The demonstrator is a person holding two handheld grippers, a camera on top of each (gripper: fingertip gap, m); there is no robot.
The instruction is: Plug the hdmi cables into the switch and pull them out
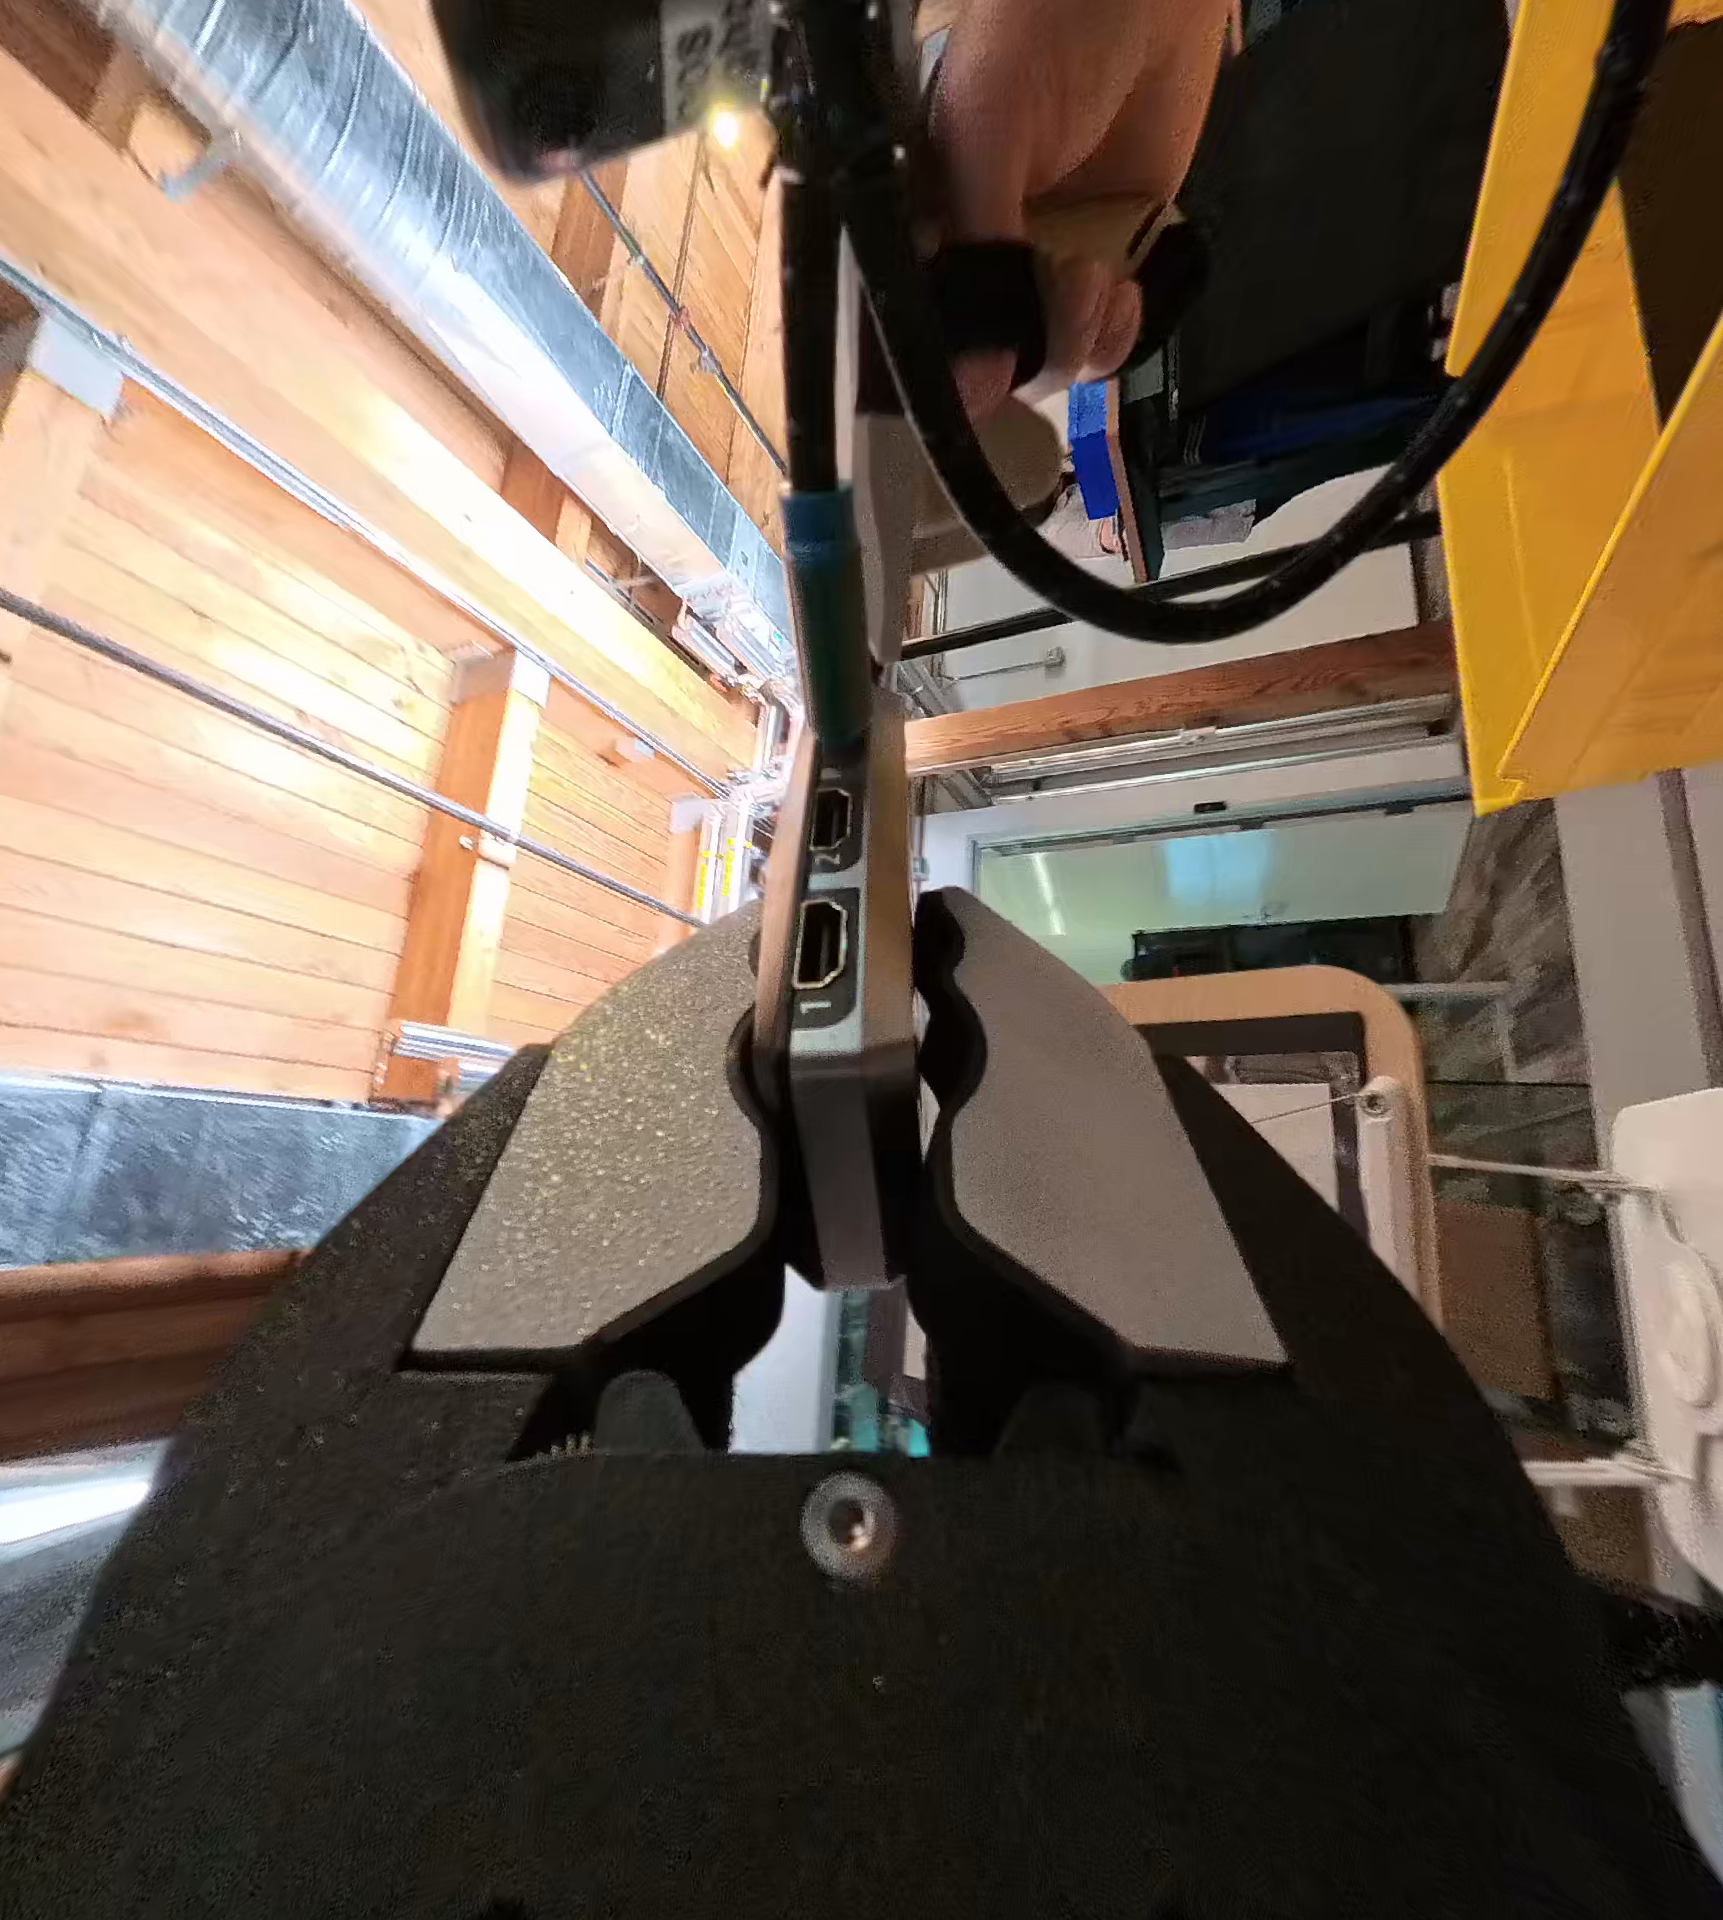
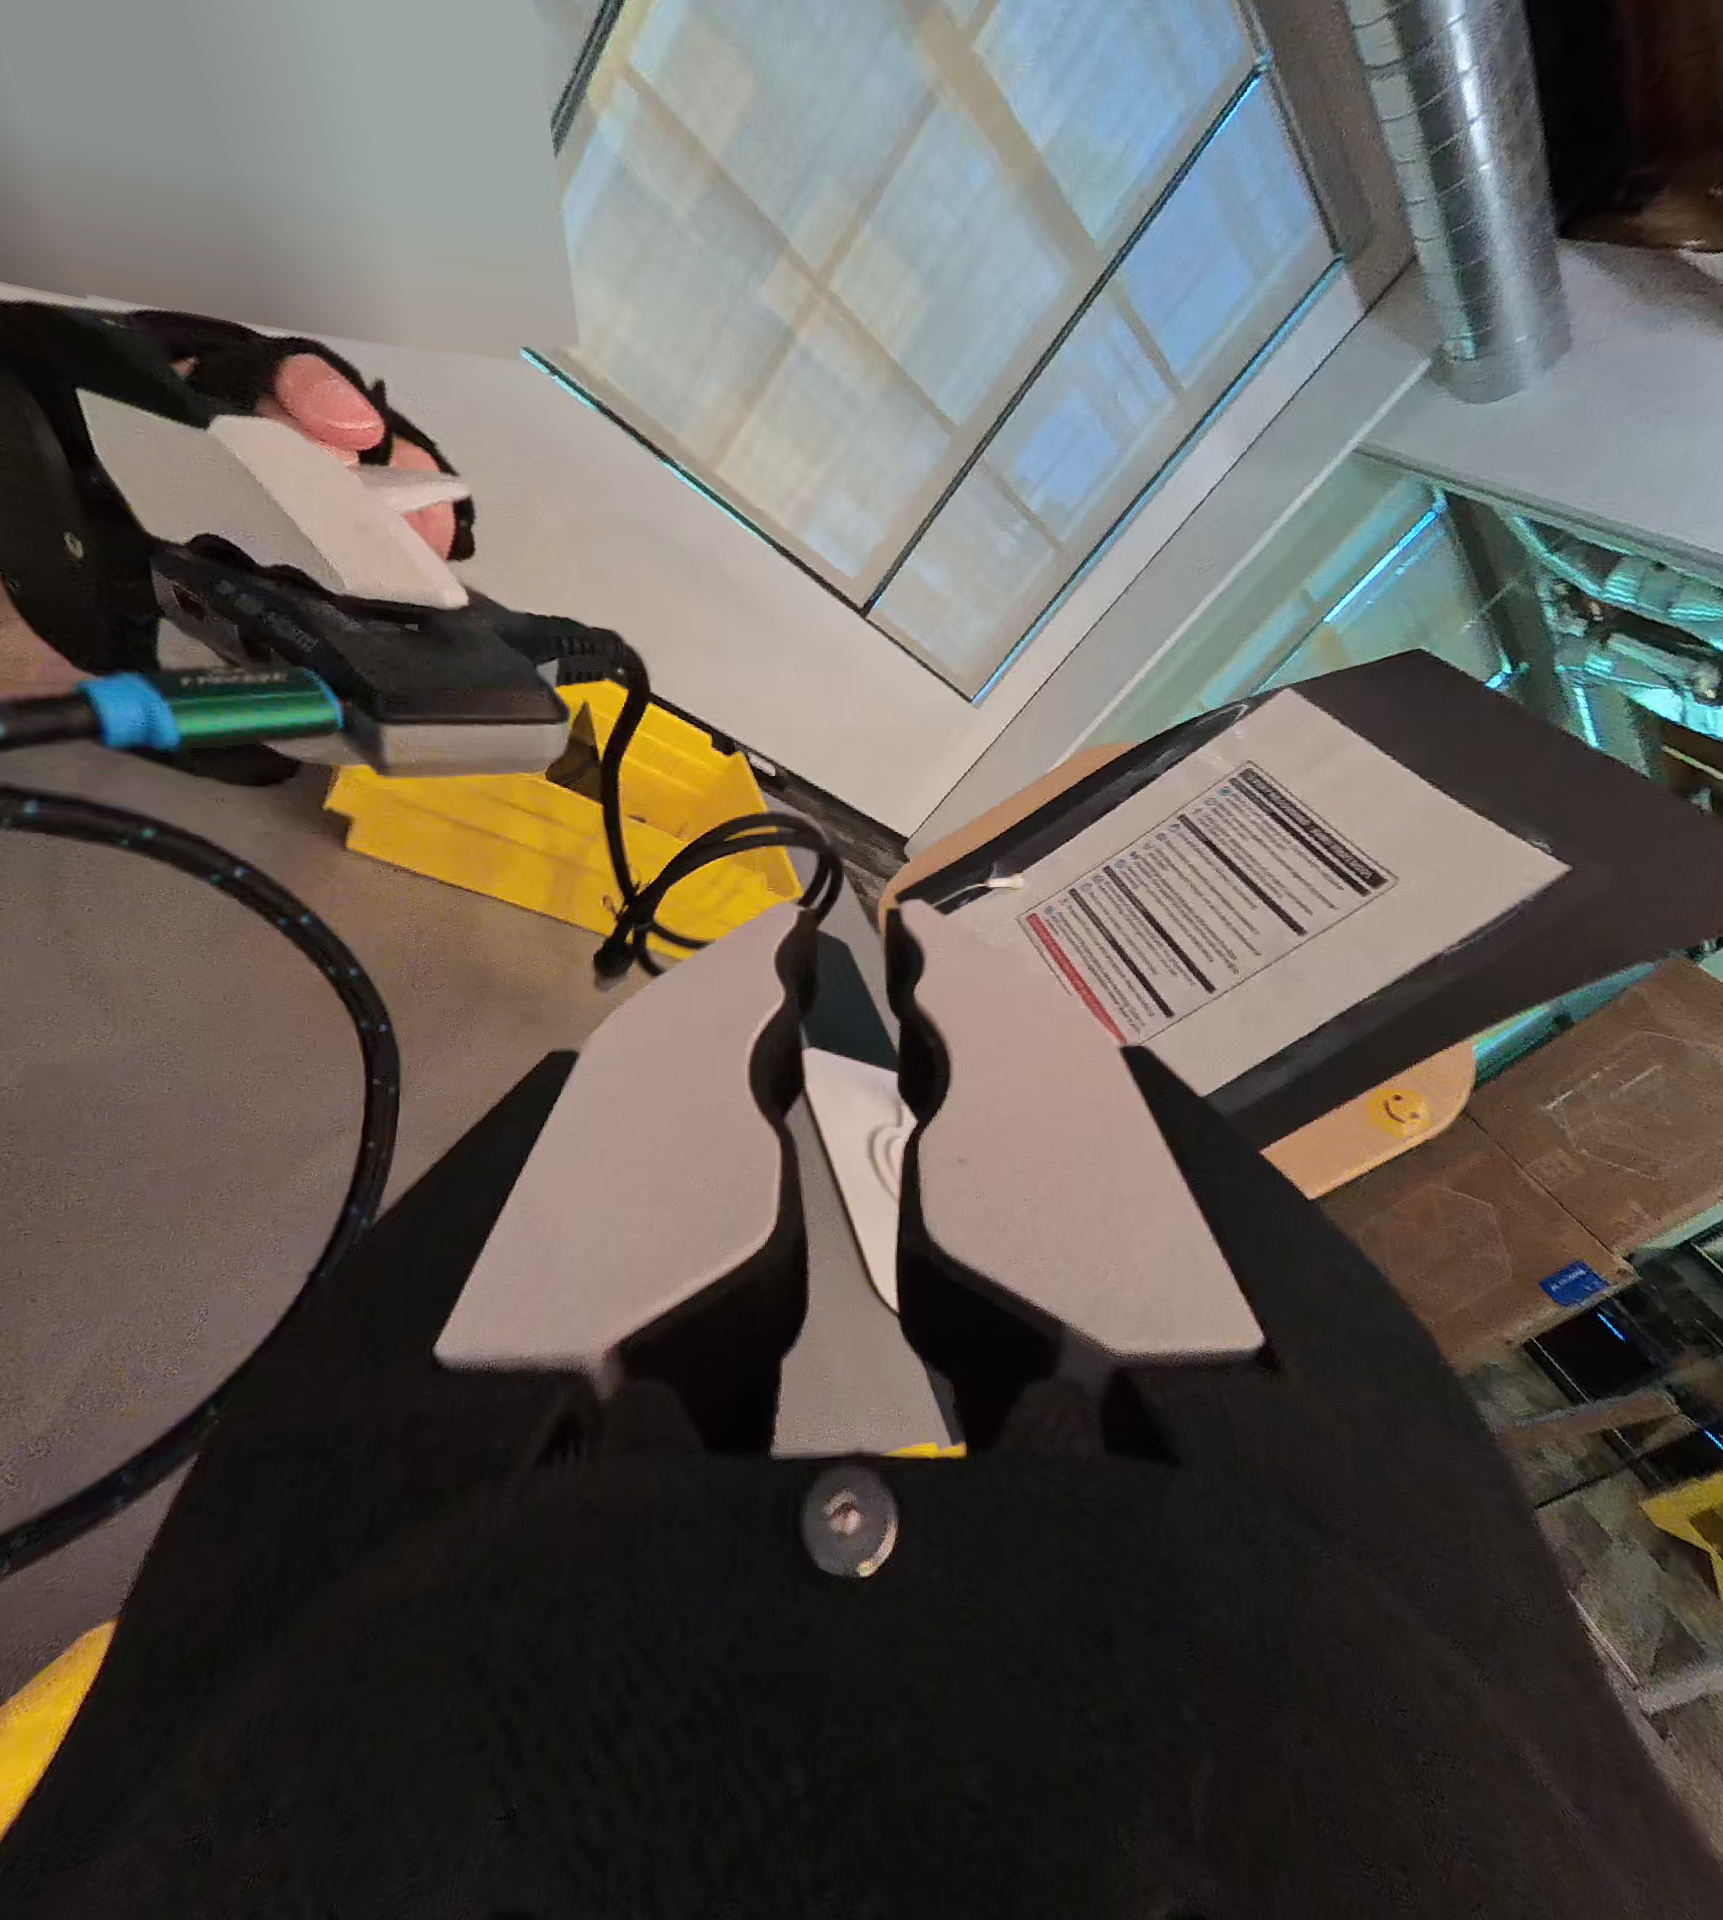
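My left gripper (image 1: 844, 930) is shut on the HDMI switch (image 1: 852, 1143), a flat dark grey box seen edge-on. Two empty ports (image 1: 821, 940) face the camera. A green plug with a blue collar (image 1: 821, 613) sits in the far port, and its black braided cable (image 1: 810, 312) runs away from it. In the right wrist view the left gripper (image 2: 462, 623) holds the switch (image 2: 441, 686) at upper left with the green plug (image 2: 244, 701) in it. My right gripper (image 2: 844, 920) is empty, its fingers a narrow gap apart, to the right of the switch and clear of it.
The braided cable (image 2: 358, 1039) loops over the grey table (image 2: 109, 1039). A thin black cable (image 2: 628, 790) hangs from the switch in a tied coil. A yellow bin (image 2: 566, 831) stands behind, also in the left wrist view (image 1: 1615, 520). A dark board with a printed sheet (image 2: 1252, 904) stands at right. The tips of one gripper are about 11 cm away from the tips of the other.
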